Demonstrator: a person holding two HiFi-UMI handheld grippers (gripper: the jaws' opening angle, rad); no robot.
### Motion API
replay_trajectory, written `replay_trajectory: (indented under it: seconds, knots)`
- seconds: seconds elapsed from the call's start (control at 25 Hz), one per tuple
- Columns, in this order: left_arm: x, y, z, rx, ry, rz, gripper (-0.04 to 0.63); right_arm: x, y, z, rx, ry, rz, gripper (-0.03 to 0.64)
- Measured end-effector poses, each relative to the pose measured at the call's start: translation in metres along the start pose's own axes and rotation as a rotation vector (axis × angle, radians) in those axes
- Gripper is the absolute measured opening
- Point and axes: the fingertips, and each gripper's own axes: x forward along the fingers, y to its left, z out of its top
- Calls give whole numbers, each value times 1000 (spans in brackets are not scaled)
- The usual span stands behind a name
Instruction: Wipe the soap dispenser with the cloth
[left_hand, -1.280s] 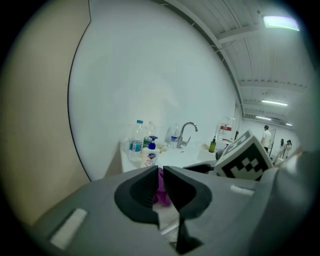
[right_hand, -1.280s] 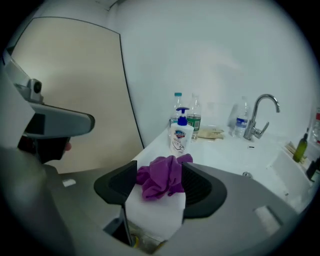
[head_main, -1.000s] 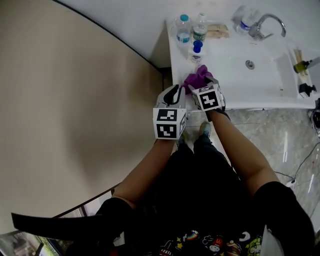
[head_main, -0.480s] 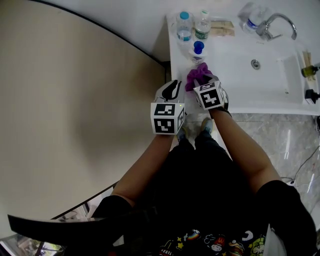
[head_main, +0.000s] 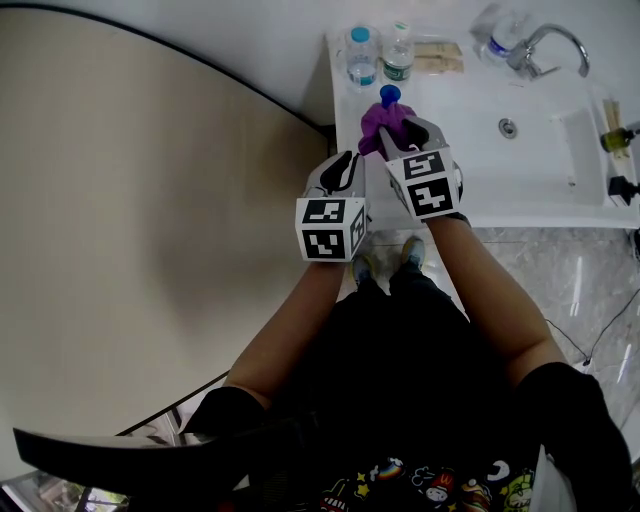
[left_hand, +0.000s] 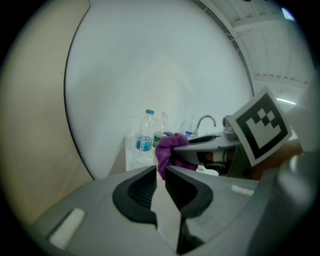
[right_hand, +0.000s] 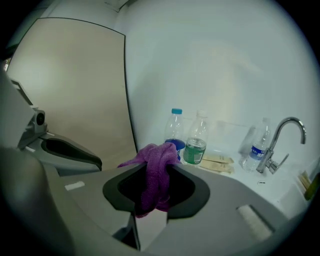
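A purple cloth (head_main: 383, 124) hangs pinched between the jaws of my right gripper (head_main: 402, 131), lifted off the white counter; the jaws are still closing on it. In the right gripper view the cloth (right_hand: 158, 172) droops from between the dark pads. Just beyond it stands the soap dispenser (head_main: 389, 96), showing only its blue pump top. My left gripper (head_main: 344, 172) hovers to the left of the right one and nearer to me, jaws nearly together with nothing between them. From the left gripper view (left_hand: 160, 174) the cloth (left_hand: 169, 149) shows ahead.
Two water bottles (head_main: 361, 55) (head_main: 400, 50) stand at the counter's back left corner, with flat packets (head_main: 438, 58) beside them. The basin (head_main: 470, 125) and faucet (head_main: 545, 45) lie to the right. A beige wall runs along the left.
The right gripper's jaws closed on the purple cloth and lifted it off the counter toward the dispenser. The left gripper drifted slightly.
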Motion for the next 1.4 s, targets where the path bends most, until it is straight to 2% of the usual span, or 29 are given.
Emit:
replay_trajectory:
  seconds: [0.48,1.0,1.24,1.4]
  knots:
    - [-2,13,-13,-18,37,29,143,40,8,-50,38,112,45,132]
    - [1,19,-27,-16,81,45,143,62,-1,-105,65,221,54,132]
    - [9,10,-24,-15,83,26,143,46,-25,-98,82,181,22,133]
    - [17,-1,-17,-11,74,8,143,22,-41,-72,58,117,1,133]
